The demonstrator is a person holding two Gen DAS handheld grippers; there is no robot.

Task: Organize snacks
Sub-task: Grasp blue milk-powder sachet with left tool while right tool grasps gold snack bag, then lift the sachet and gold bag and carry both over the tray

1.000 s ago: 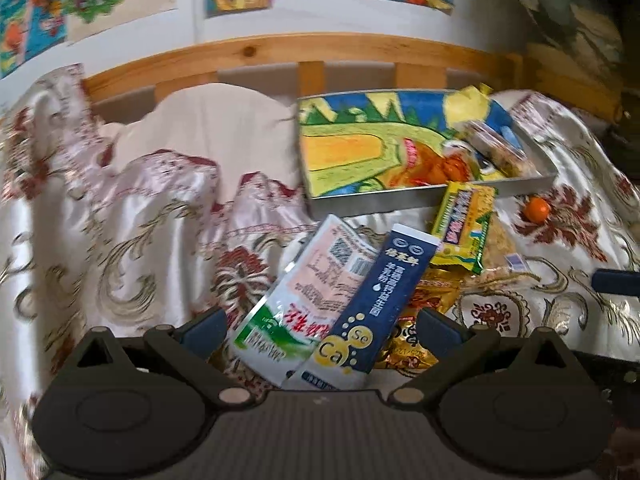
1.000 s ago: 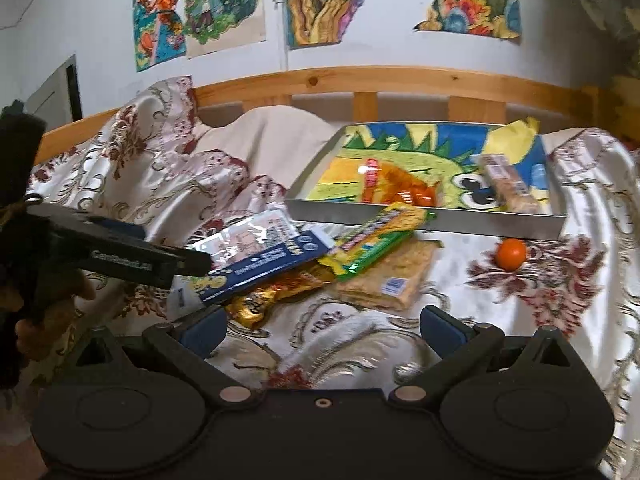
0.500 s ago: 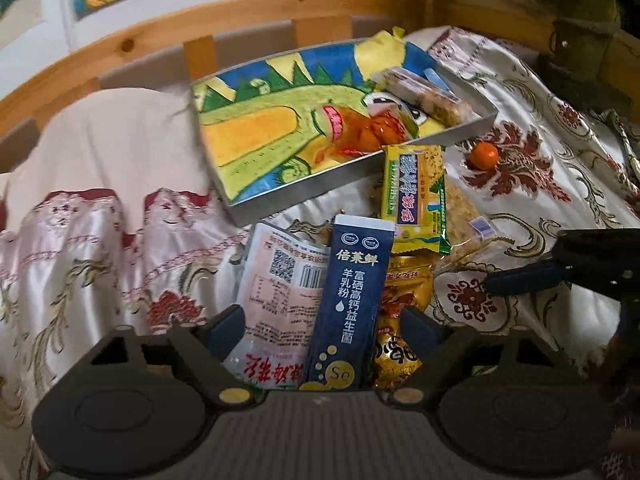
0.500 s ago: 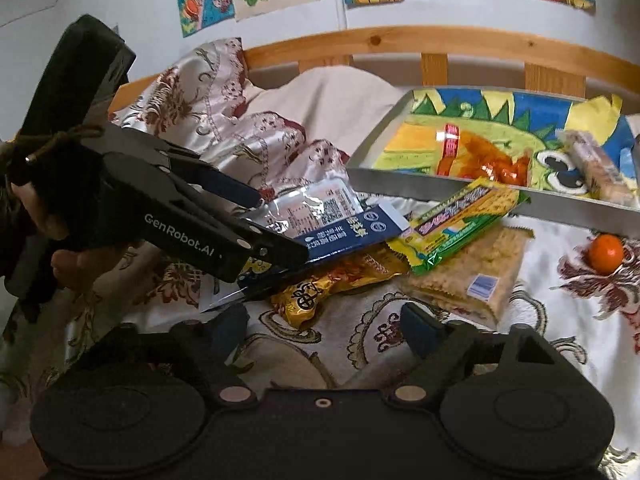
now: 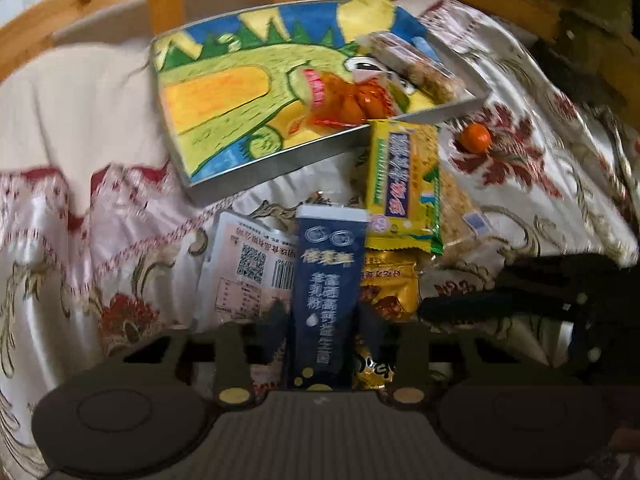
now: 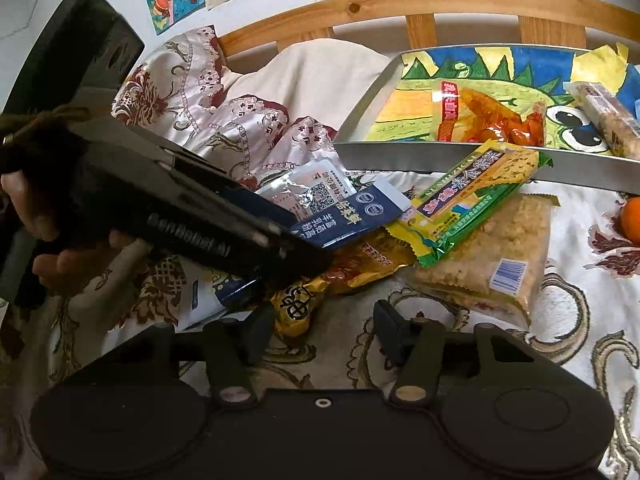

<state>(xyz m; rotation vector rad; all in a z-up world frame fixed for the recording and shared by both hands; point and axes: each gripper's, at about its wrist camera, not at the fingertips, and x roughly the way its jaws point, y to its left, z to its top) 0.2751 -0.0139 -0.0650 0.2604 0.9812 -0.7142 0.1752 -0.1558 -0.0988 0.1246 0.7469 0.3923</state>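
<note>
A dark blue packet [image 5: 328, 280] lies on a pile of snacks on the patterned bedspread. My left gripper [image 5: 325, 318] straddles it, jaws closing, and its pads touch the packet's two long edges; the right wrist view shows that gripper [image 6: 304, 240] over the blue packet [image 6: 352, 216]. Beside it lie a white packet [image 5: 244, 264], a gold packet [image 6: 348, 268], a yellow-green packet [image 6: 472, 200] and a cracker pack [image 6: 500, 256]. My right gripper [image 6: 324, 328] is closing just short of the gold packet, whose near end is between its jaws, untouched.
A metal tray [image 5: 280, 164] lined with a dinosaur drawing sits behind the pile and holds a red-orange pack [image 5: 344, 100] and a clear-wrapped bar [image 5: 416, 64]. A small orange [image 5: 474, 138] lies to the right. A wooden bed rail [image 6: 440, 0] runs behind. A hand [image 6: 48, 240] holds the left gripper.
Both grippers have moved in toward the pile, tipped downward, and narrowed their jaws. The left one now has the dark blue packet between its fingers; the right has neared the gold packet.
</note>
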